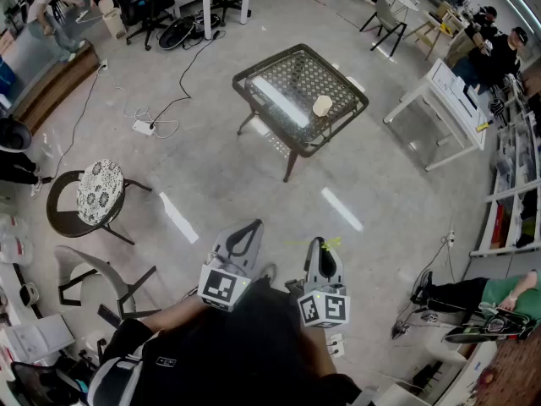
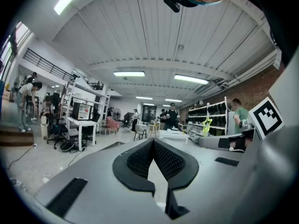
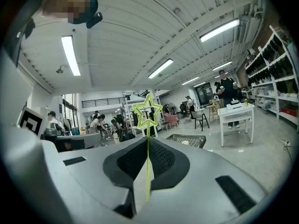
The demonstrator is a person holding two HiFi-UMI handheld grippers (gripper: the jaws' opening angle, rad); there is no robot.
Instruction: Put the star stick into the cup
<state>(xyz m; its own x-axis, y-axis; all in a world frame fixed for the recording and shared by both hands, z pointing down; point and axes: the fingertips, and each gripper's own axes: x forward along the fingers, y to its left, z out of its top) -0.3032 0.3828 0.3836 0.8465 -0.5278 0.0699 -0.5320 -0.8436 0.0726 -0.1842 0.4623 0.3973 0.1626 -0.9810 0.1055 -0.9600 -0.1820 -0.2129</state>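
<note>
A thin yellow-green star stick [image 3: 147,162] stands upright between the jaws of my right gripper [image 3: 147,140], which is shut on it. Its star outline [image 3: 147,111] rises above the fingertips. In the head view the star stick [image 1: 326,244] shows at the tip of the right gripper [image 1: 320,245], low in the frame. A cream cup [image 1: 322,105] stands on a dark mesh-topped table [image 1: 279,66] well ahead across the floor. From the right gripper the cup [image 3: 186,143] looks small and far. My left gripper [image 1: 250,228] is shut and empty, and its own view [image 2: 153,142] shows nothing in it.
A round patterned chair [image 1: 98,191] and a grey chair [image 1: 89,269] stand at the left. Cables and a power strip [image 1: 142,126] lie on the floor. White tables [image 1: 439,100] and shelves [image 1: 516,184] line the right. Several people are around the room's edges.
</note>
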